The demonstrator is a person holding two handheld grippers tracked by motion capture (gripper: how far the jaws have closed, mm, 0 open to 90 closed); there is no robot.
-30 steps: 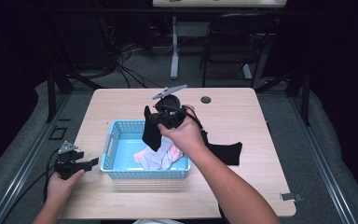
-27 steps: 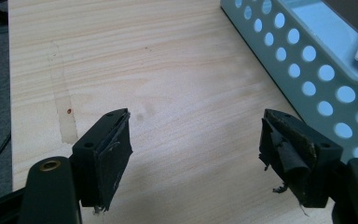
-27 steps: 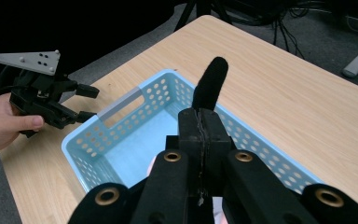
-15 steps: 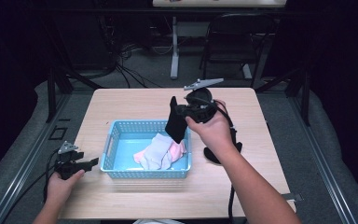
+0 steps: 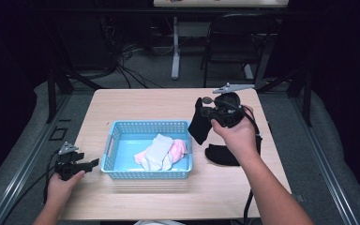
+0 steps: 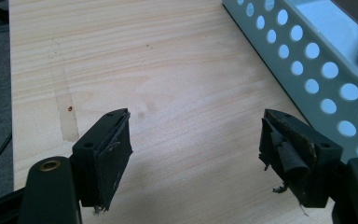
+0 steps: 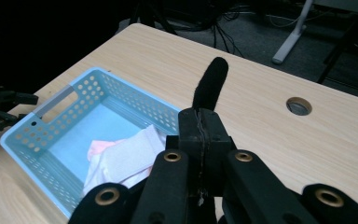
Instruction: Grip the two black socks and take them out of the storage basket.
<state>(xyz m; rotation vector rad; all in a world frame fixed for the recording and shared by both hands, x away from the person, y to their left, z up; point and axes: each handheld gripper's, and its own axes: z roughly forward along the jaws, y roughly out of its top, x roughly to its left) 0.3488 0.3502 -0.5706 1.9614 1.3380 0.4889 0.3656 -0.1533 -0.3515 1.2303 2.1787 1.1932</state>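
Hanging above the table (image 5: 136,105), just right of the blue basket (image 5: 148,127), a black sock (image 5: 199,124) pinched between the pressed jaws of the right gripper (image 5: 208,112). In the basket, white and pink socks (image 5: 161,151); on the table right of it, another black sock (image 5: 221,155). At the table's left front corner, the left gripper (image 6: 196,140), jaws spread, holding nothing.

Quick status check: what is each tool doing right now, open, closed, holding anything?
Left tool: open, holding nothing, low over the table beside the blue basket.
Right tool: closed on a black sock.
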